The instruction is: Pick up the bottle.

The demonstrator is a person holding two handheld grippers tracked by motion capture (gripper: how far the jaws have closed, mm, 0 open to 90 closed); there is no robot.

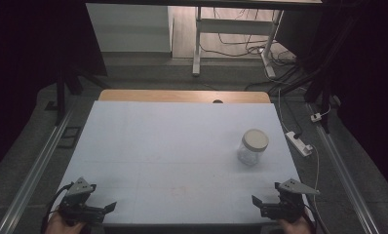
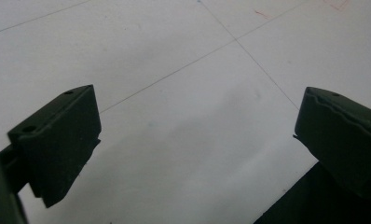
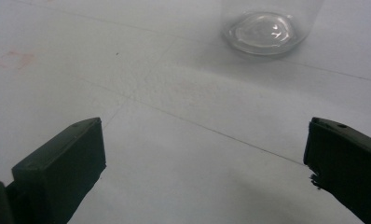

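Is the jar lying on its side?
No, the jar stands upright on the white table with its lid on top.

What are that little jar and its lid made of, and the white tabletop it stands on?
The jar looks like clear glass, perhaps clear plastic: you see through its wall, and its base shows bright glints. Its lid is opaque, matte cream, probably plastic. The table has a dull white sheet cover with faint lines and scuffs.

A lone jar [image 1: 253,146] stands upright on the right half of the white table [image 1: 158,146], well ahead of the right gripper [image 1: 262,204]. Bare tabletop lies open ahead of the left gripper [image 1: 104,208].
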